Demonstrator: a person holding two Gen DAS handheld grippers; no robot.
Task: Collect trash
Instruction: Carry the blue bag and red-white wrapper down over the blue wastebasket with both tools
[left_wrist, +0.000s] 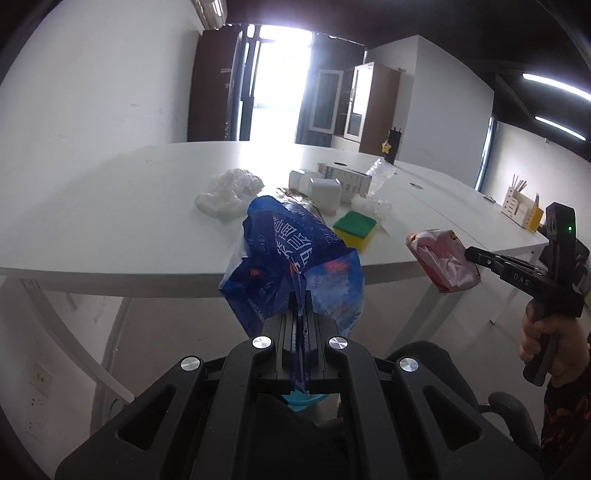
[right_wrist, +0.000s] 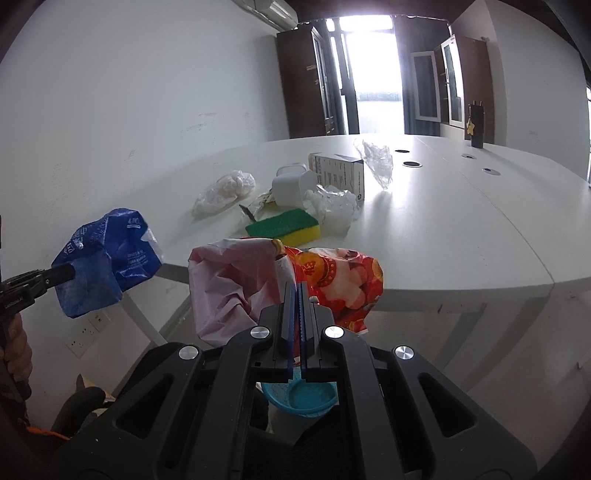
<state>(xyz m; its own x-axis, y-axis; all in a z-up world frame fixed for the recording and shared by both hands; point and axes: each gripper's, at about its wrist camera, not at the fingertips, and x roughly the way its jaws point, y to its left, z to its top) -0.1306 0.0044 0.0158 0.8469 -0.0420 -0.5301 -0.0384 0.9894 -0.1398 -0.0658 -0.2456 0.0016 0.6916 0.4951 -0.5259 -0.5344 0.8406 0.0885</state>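
Note:
My left gripper (left_wrist: 301, 295) is shut on a crumpled blue plastic wrapper (left_wrist: 291, 266), held in the air off the near edge of the white table (left_wrist: 92, 206); it also shows in the right wrist view (right_wrist: 107, 262). My right gripper (right_wrist: 295, 286) is shut on a red and pink printed wrapper (right_wrist: 258, 284), also off the table edge; it shows in the left wrist view (left_wrist: 445, 260). A blue bin (right_wrist: 301, 398) sits below the grippers.
On the table lie a white crumpled bag (right_wrist: 225, 192), a green and yellow sponge (right_wrist: 284, 227), white cups (right_wrist: 291, 188), a carton box (right_wrist: 341, 171), clear plastic film (right_wrist: 376, 162) and more clear wrap (right_wrist: 334, 206). A desk organiser (left_wrist: 521, 210) stands at the far right.

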